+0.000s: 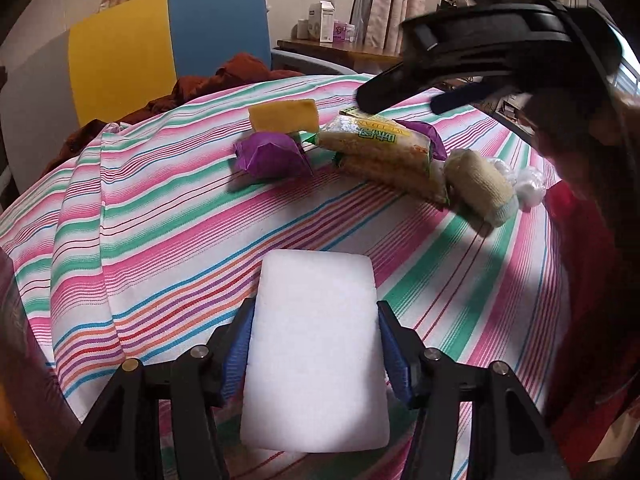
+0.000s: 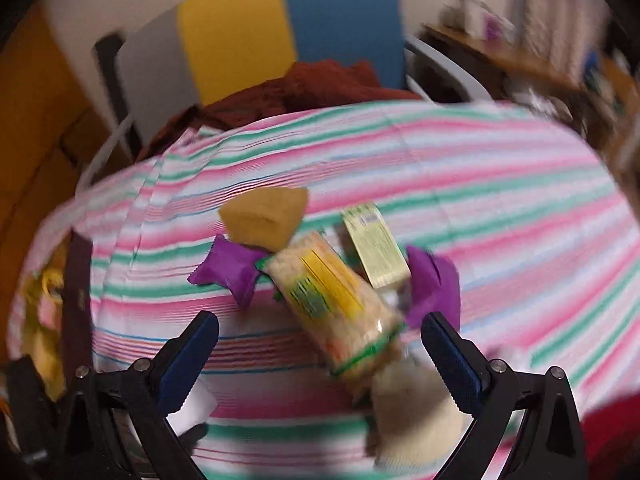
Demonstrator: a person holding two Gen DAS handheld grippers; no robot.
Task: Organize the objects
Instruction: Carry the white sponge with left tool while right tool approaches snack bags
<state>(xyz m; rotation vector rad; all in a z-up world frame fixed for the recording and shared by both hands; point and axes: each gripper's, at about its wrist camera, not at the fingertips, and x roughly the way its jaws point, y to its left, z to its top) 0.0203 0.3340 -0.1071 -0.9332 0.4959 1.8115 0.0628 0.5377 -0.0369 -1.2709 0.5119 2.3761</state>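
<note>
So the striped tablecloth (image 1: 160, 216) holds a loose cluster up top: snack packets (image 1: 380, 148), a yellow sponge (image 1: 284, 114), purple wrappers (image 1: 268, 154), a rolled sock (image 1: 480, 186). The white sponge (image 1: 316, 352) sits well apart, nearer the camera, pinched between the left gripper (image 1: 316, 350) jaws. Looks like mid-carry; next it probably needs setting down by its group. The right gripper (image 2: 320, 344) hovers over the packets and sock, jaws spread wide, nothing held.
</note>
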